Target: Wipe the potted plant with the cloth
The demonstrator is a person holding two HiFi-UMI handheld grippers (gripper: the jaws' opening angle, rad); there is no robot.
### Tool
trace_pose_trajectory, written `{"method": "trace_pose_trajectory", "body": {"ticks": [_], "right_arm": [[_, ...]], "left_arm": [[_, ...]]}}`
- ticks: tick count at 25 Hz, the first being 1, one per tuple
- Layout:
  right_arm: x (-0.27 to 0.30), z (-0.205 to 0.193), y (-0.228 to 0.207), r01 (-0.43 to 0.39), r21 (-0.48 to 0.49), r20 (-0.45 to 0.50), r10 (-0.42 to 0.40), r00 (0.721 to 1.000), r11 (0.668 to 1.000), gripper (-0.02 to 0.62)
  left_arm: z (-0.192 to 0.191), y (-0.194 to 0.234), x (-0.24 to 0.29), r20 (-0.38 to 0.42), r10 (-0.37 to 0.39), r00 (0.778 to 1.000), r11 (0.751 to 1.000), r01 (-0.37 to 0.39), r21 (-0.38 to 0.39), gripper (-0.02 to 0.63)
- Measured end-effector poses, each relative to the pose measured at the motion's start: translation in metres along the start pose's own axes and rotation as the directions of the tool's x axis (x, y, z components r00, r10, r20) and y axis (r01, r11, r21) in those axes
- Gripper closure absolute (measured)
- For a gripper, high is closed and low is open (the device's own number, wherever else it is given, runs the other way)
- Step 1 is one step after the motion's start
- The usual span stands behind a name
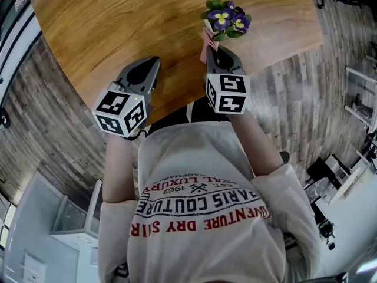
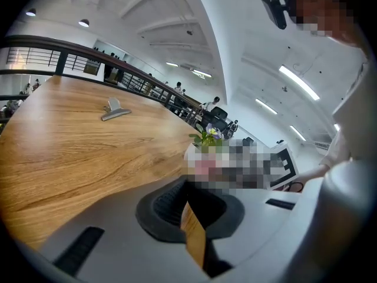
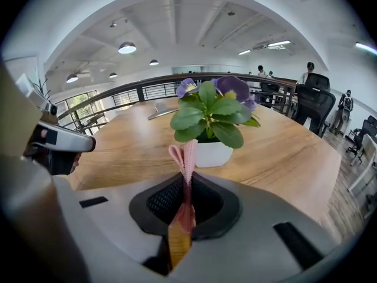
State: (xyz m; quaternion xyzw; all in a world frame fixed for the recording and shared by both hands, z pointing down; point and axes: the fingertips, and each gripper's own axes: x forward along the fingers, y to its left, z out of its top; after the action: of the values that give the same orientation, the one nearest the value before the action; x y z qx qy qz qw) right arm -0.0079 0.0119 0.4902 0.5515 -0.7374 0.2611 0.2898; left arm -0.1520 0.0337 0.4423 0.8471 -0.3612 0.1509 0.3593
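Note:
A small potted plant (image 1: 225,17) with purple flowers and green leaves stands in a white pot (image 3: 212,154) near the table's front edge. My right gripper (image 1: 219,53) is just short of the pot, shut on a folded pink cloth (image 3: 186,157) that sticks up from its jaws. The cloth's tip (image 1: 205,43) lies beside the pot; I cannot tell if it touches. My left gripper (image 1: 152,63) hovers over the table edge to the plant's left, shut with nothing between its jaws. In the left gripper view the plant (image 2: 207,136) shows ahead to the right.
The plant sits on a round wooden table (image 1: 118,28). A metal binder clip (image 2: 115,109) lies further back on it. Wood-plank floor (image 1: 294,93) lies beyond the table's edge on the right. Office chairs (image 3: 315,102) stand behind the table.

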Motion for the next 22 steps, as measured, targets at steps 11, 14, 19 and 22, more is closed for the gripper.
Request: {"method": "trace_pose_trajectory", "body": {"ticks": [11, 14, 19, 22], "right_arm": [[-0.039, -0.021, -0.072, 0.111, -0.001, -0.055, -0.111, 0.992, 0.994, 0.551], [-0.046, -0.015, -0.101, 0.146, -0.002, -0.043, -0.146, 0.988, 0.989, 0.551], [-0.045, 0.01, -0.136, 0.142, -0.027, -0.002, -0.142, 0.99, 0.989, 0.551], [-0.036, 0.026, -0.149, 0.119, -0.064, 0.018, -0.118, 0.993, 0.991, 0.551]], "left_arm": [[0.009, -0.023, 0.036, -0.015, -0.01, 1.0, 1.0, 0.01, -0.009, 0.591], [0.018, -0.034, 0.052, -0.019, -0.015, 1.0, 1.0, 0.015, -0.015, 0.591], [0.027, -0.046, 0.08, -0.023, 0.0, 1.0, 0.998, -0.001, -0.062, 0.551], [0.031, -0.041, 0.101, -0.02, 0.018, 1.0, 0.989, -0.02, -0.144, 0.48]]}}
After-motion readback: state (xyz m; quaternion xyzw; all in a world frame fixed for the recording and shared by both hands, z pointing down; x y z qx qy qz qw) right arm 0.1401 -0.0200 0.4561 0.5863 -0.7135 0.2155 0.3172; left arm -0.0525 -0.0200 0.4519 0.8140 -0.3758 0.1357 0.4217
